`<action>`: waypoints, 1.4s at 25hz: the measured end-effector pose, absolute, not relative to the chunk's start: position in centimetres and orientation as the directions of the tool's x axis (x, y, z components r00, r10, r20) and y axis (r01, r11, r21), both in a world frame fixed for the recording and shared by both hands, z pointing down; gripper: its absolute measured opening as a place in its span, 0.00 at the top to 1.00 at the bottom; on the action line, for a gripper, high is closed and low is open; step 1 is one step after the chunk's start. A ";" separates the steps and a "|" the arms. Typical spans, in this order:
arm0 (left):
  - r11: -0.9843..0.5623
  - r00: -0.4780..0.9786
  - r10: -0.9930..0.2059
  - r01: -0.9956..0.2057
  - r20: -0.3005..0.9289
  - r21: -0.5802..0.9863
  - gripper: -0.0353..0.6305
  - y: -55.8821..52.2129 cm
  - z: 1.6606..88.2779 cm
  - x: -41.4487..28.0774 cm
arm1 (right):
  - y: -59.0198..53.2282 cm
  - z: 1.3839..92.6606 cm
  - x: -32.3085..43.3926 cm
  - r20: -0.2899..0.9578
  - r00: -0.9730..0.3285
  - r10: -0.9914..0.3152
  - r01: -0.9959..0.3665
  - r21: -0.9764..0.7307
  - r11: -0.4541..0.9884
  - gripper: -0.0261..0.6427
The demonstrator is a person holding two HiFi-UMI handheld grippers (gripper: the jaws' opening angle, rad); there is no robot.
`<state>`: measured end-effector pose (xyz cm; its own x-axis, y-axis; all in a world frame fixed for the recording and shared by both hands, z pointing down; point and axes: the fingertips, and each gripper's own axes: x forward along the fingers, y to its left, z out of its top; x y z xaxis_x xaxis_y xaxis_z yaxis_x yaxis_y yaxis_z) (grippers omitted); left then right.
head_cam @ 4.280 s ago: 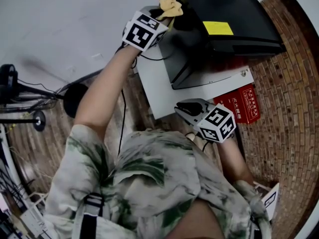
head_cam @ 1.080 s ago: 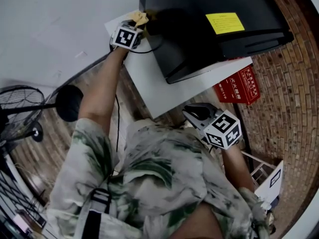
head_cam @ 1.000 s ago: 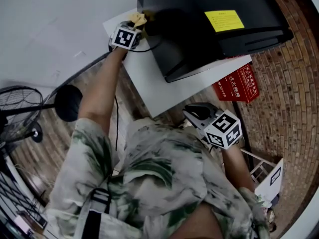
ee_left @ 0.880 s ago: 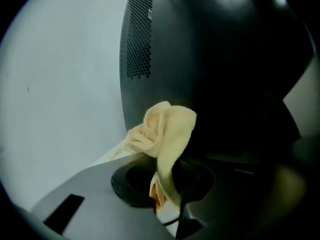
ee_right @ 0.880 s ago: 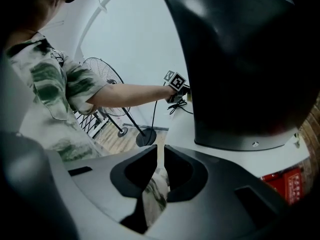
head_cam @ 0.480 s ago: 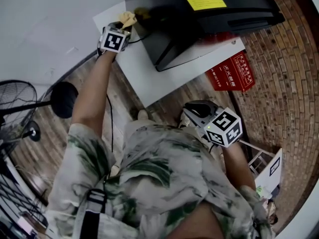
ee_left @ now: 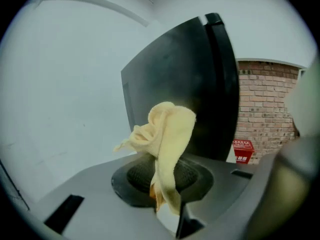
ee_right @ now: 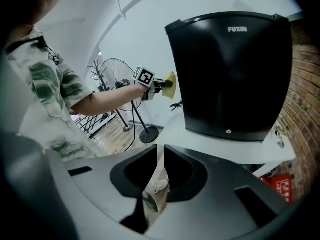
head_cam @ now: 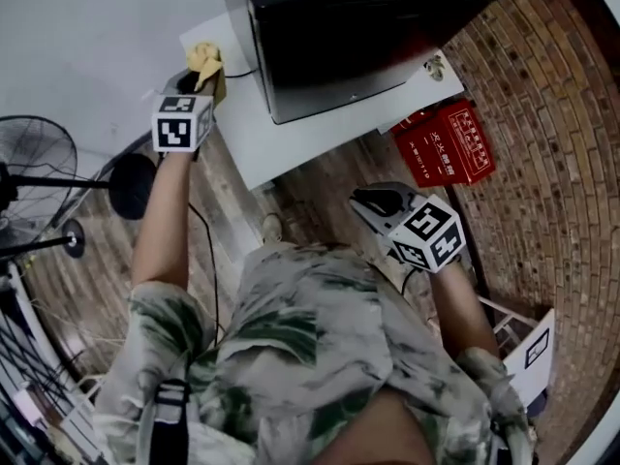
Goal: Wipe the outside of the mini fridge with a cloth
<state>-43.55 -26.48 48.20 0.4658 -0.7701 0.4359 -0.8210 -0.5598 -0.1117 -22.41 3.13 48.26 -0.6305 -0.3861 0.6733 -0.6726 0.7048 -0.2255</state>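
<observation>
The black mini fridge stands on a white table. In the left gripper view its dark side fills the background. My left gripper is shut on a crumpled yellow cloth, held just left of the fridge by the table's left edge. The cloth sticks up from the jaws of the left gripper. From the right gripper view, the cloth hangs a little apart from the fridge. My right gripper is low in front of the table, shut with nothing in it.
A red box sits under the table's right end, against the brick wall. A standing fan and its round base are at the left, with cables on the wooden floor.
My left gripper has drawn the cloth back from the fridge's side towards the table's left edge. The head view has shifted, so the fridge sits higher in it. The right gripper barely moved.
</observation>
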 end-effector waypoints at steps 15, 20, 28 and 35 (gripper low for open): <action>-0.603 0.516 -0.733 -0.795 0.443 -0.072 0.82 -6.2 43.8 -14.5 | 12.1 48.6 0.8 0.666 -0.654 -0.359 -0.625 -0.207 0.753 0.87; -0.719 0.620 -0.651 -0.689 0.438 -0.091 0.82 -7.6 41.7 -2.8 | 8.2 47.9 5.2 0.639 -0.663 -0.390 -0.632 -0.197 0.750 0.87; -0.792 0.670 -0.604 -0.562 0.432 -0.238 0.82 -14.9 36.2 11.0 | 0.6 45.5 14.3 0.655 -0.624 -0.426 -0.639 -0.115 0.760 0.87; -0.755 0.534 -0.654 -0.418 0.537 -0.505 0.82 -21.8 31.6 17.0 | -5.6 44.6 17.1 0.703 -0.665 -0.253 -0.437 -0.092 0.895 0.87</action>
<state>16.96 -21.76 31.57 0.5337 -0.6536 0.5366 -0.4175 -0.7554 -0.5050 17.07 -5.56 44.57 -0.6652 -0.2529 0.7025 -0.4371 0.8947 -0.0919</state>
